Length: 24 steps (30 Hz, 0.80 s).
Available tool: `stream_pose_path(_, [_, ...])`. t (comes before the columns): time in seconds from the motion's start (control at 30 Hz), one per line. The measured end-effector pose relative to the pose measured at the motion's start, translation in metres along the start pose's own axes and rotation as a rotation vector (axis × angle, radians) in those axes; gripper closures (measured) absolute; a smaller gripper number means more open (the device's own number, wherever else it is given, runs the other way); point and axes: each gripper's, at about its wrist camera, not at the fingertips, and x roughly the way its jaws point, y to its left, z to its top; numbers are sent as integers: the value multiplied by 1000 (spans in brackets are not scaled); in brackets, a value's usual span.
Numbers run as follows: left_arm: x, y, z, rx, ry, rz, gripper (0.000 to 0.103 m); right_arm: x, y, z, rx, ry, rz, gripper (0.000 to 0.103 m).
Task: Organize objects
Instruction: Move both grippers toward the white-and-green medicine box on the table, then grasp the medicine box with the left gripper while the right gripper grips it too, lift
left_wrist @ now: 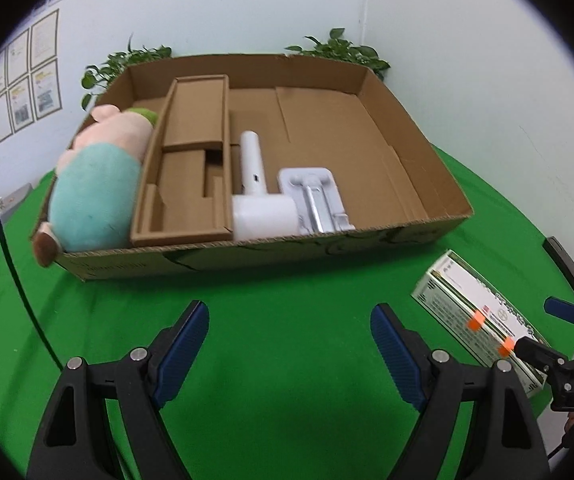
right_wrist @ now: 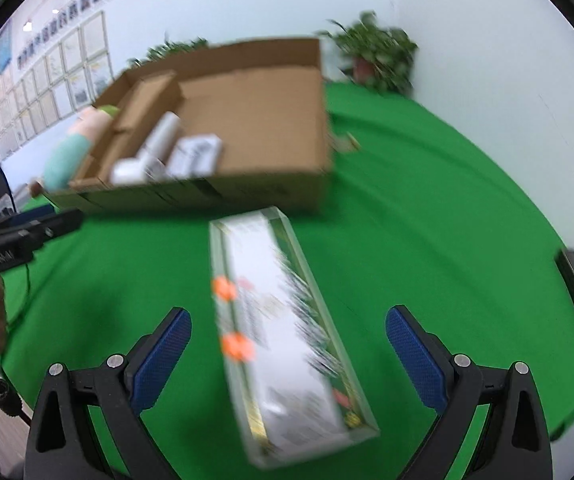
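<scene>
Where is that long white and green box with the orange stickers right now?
The long box lies flat on the green table, outside the cardboard tray and just in front of it, between the open fingers of the right gripper.

Matt corrugated cardboard tray (left_wrist: pixel 407 160); soft plush toy (left_wrist: pixel 95 184); glossy white plastic dryer (left_wrist: pixel 253 184); green felt cloth (left_wrist: pixel 287 340); glossy printed carton (right_wrist: pixel 283 340).

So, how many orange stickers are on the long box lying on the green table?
2. Both sit along one edge of the long box: one orange sticker farther from the camera, the other nearer. Hidden sides may carry more.
</scene>
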Motion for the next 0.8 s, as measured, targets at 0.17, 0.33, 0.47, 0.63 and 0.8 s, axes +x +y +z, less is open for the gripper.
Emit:
stream_pose_path(0.17, [7, -15, -3, 7, 22, -56, 20, 7, -14, -17, 32, 59, 20, 7])
stream_pose_path(0.33, [7, -15, -4, -5, 42, -90, 20, 11, 16, -23, -65, 87, 59, 38])
stream_pose_path(0.47, [7, -11, -6, -11, 61, -103, 20, 13, 45, -23, -93, 99, 119, 40])
stream_pose_path(0.63, [13, -10, -10, -33, 106, -172, 20, 10, 78, -20, -129, 90, 183, 24])
stream_pose_path(0.8, [32, -15, -15, -83, 201, -316, 20, 5, 94, -22, -156, 86, 228, 4])
